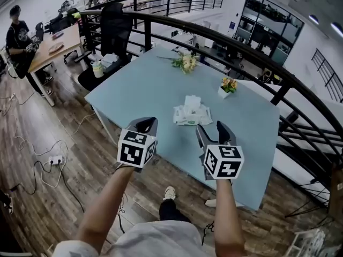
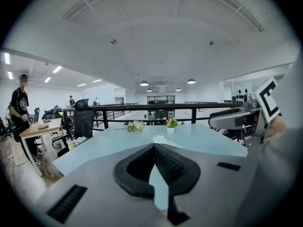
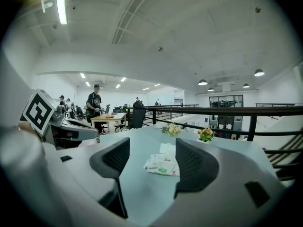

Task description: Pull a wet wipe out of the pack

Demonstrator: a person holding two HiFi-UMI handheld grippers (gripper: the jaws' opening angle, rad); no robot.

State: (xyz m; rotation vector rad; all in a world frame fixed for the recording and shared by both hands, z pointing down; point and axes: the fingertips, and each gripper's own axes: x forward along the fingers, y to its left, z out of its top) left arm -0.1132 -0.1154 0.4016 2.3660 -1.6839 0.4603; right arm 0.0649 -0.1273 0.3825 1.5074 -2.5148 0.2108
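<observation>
1. Mezzanine office with wood-plank floor (image 1: 37,159) and curved black metal railing (image 1: 225,39); smooth, matte, pale-blue table (image 1: 134,90), rectangular with rounded corners.
2. Near the middle of that top: soft white-and-green pack (image 1: 191,116) of wet wipes, lying flat, film crinkled, with a white wipe (image 1: 192,101) standing up from its opening.
3. Beyond the pack, toward the rail: loose bunch of pale flowers (image 1: 186,62) lying on its side. Beyond the pack and to its right: small white pot (image 1: 228,85) of yellow blooms. Both well apart from the pack.
4. Short of the pack and to its left: left gripper (image 1: 144,124), grey shell, ribbed black pads (image 2: 168,167) drawn together at the tips, nothing between them.
5. Short of the pack and slightly to its right: right gripper (image 1: 210,128), jaws spread wide and empty, framing the pack in the right gripper view without touching it.
6. Open tabletop on every side of the pack, broadest to its left; clear strip between the pack and both grippers.
</observation>
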